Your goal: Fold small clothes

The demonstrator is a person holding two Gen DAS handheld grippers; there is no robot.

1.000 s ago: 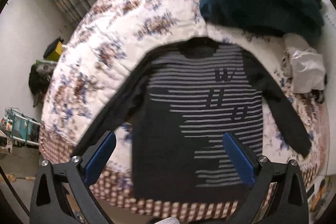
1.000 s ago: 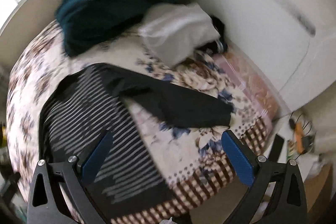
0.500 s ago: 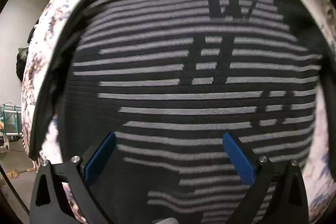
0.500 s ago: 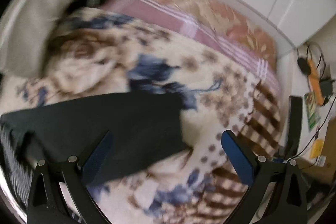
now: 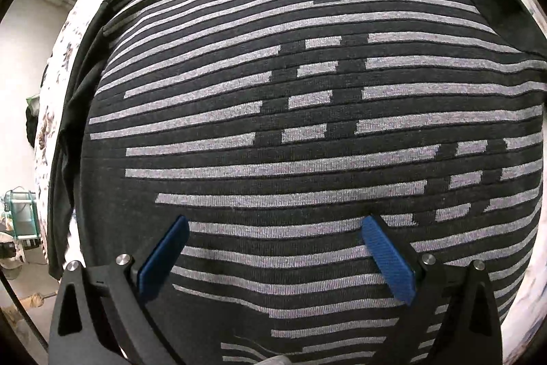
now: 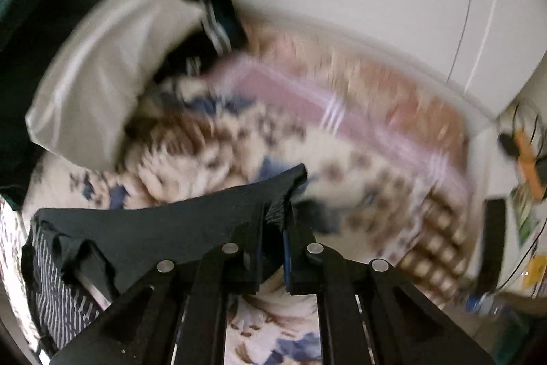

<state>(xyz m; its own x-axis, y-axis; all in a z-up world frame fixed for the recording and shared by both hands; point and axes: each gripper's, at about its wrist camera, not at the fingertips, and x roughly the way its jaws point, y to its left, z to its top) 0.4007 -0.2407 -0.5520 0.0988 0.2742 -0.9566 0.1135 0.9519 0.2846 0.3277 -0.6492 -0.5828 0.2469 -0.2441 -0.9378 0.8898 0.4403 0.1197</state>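
The black long-sleeved knit top with grey horizontal stripes (image 5: 307, 125) lies spread face-up on the bed with the cream quilt printed in brown and blue flowers (image 6: 212, 153), its striped front flat and filling the left wrist view, with no crease or fold showing across the body. One plain black sleeve (image 6: 164, 224) is lifted at its cuff end, clear of the quilt in the right wrist view, so the folding looks barely begun: at most the first sleeve is being brought in, while the other sleeve, which runs down the left side of the left wrist view, and the body folds are all left to do. The right gripper (image 6: 277, 221) has its jaws closed on that cuff. The left gripper (image 5: 273, 259) hovers close over the lower chest with its blue-padded jaws wide apart, holding nothing. Farther off on the bed lie a white folded cloth (image 6: 95, 70) and a dark teal blanket (image 6: 44, 2), both well apart from the top.
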